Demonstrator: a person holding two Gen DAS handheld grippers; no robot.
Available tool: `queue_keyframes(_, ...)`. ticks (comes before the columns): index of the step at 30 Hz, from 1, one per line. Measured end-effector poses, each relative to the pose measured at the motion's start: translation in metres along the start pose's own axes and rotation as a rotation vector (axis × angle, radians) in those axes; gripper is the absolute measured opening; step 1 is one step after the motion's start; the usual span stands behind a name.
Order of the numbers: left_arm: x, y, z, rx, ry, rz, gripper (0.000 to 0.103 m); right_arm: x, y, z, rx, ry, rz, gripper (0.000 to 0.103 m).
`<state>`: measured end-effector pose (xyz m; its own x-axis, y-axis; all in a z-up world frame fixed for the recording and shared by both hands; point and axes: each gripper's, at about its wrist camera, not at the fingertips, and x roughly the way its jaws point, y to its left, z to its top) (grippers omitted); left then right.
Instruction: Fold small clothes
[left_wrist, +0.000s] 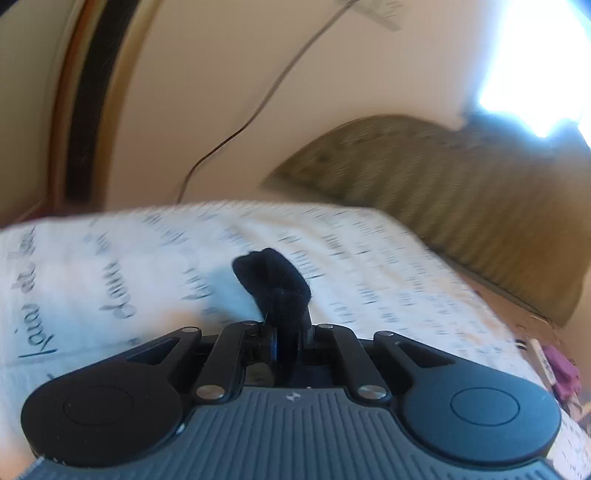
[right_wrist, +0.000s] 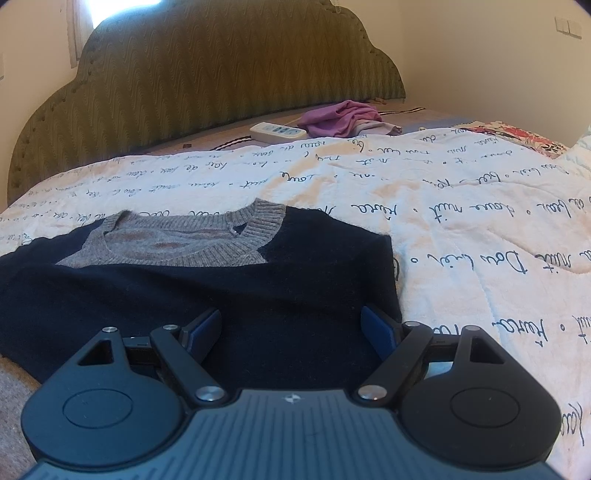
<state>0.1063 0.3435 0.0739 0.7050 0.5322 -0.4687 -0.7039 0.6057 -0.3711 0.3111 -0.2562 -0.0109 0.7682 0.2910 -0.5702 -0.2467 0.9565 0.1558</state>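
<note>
A small navy sweater with a grey ribbed collar lies flat on the white script-printed bedspread. My right gripper is open just above the sweater's lower part, its blue fingers spread wide apart. In the left wrist view, my left gripper is shut on a bunched piece of the dark sweater fabric, lifted above the bedspread. This view is motion-blurred.
A green padded headboard stands at the far end of the bed. A purple garment and a white power strip lie near it. A patterned cloth lies at far right. A cable hangs on the wall.
</note>
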Motion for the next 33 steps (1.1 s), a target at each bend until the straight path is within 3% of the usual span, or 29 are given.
queue_keyframes(4, -0.047, -0.099, -0.032, 0.229, -0.096, -0.190, 0.008, -0.001, -0.002, 0.000, 0.013, -0.003, 0.009, 0.083)
queue_keyframes(7, -0.080, -0.187, -0.096, 0.465, -0.099, -0.369, 0.008, -0.002, -0.002, 0.000, 0.021, -0.006, 0.012, 0.083)
queue_keyframes(10, -0.104, -0.247, -0.171, 0.624, -0.027, -0.510, 0.008, -0.003, -0.003, 0.000, 0.027, -0.007, 0.015, 0.083)
queue_keyframes(14, -0.114, -0.291, -0.249, 0.790, 0.097, -0.573, 0.009, -0.003, -0.005, 0.000, 0.037, -0.008, 0.023, 0.083)
queue_keyframes(16, -0.110, -0.298, -0.277, 0.893, 0.165, -0.578, 0.039, -0.003, -0.006, 0.000, 0.045, -0.008, 0.030, 0.083)
queue_keyframes(17, -0.112, -0.298, -0.282, 0.925, 0.172, -0.585, 0.046, -0.003, -0.007, 0.000, 0.050, -0.009, 0.034, 0.083)
queue_keyframes(18, -0.117, -0.294, -0.283, 0.943, 0.159, -0.602, 0.062, -0.003, -0.008, 0.000, 0.057, -0.010, 0.040, 0.083)
queue_keyframes(19, -0.123, -0.287, -0.279, 0.943, 0.143, -0.638, 0.079, -0.003, -0.009, 0.000, 0.062, -0.011, 0.044, 0.083)
queue_keyframes(21, -0.143, -0.267, -0.268, 0.907, 0.091, -0.703, 0.098, -0.003, -0.011, 0.000, 0.074, -0.013, 0.055, 0.083)
queue_keyframes(23, -0.155, -0.243, -0.251, 0.838, 0.054, -0.734, 0.102, -0.003, -0.011, 0.000, 0.080, -0.014, 0.059, 0.083)
queue_keyframes(29, -0.166, -0.176, -0.214, 0.597, 0.143, -0.698, 0.101, -0.014, 0.005, 0.015, 0.066, 0.038, 0.024, 0.084)
queue_keyframes(31, -0.164, -0.155, -0.208, 0.509, 0.164, -0.711, 0.103, -0.036, 0.015, 0.025, 0.160, -0.002, 0.183, 0.084)
queue_keyframes(33, -0.158, -0.140, -0.208, 0.444, 0.180, -0.704, 0.103, -0.041, 0.030, 0.033, 0.232, 0.058, 0.392, 0.084)
